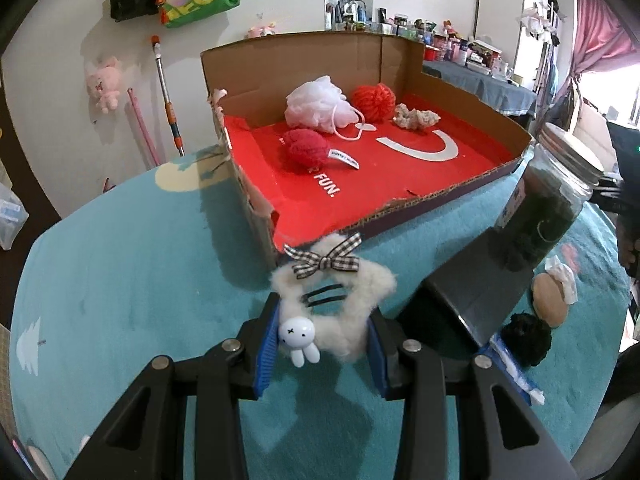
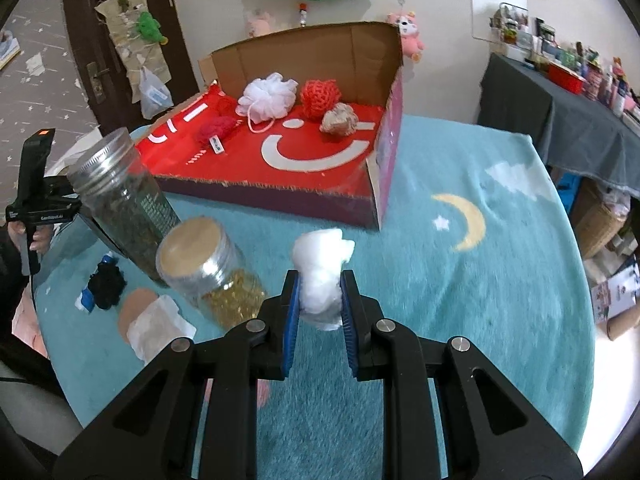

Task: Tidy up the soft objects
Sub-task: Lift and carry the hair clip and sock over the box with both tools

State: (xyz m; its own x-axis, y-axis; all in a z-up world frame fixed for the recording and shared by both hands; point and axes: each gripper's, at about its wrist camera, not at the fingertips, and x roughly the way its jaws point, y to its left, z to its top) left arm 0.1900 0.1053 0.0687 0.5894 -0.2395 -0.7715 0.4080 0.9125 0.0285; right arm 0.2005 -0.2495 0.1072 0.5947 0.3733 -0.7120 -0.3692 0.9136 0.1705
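My left gripper [image 1: 322, 332] is shut on a white fluffy hair clip [image 1: 344, 288] with a checked bow and a small white bunny, held above the teal cloth just in front of the red cardboard box [image 1: 400, 208]. My right gripper [image 2: 319, 304] is shut on a white cotton wad [image 2: 322, 276], held above the cloth before the box [image 2: 280, 194]. Inside the box lie a white mesh puff [image 1: 316, 104], an orange-red yarn ball [image 1: 374, 98], a dark red knit ball [image 1: 306, 148] and a beige fuzzy piece [image 1: 414, 116].
Two glass jars stand on the teal cloth: one with dark contents [image 2: 124, 200] and one with golden contents [image 2: 212, 272]. A black pom [image 2: 106, 286], a tan pad with tissue [image 2: 150, 320] and a dark flat object [image 1: 476, 292] lie beside them.
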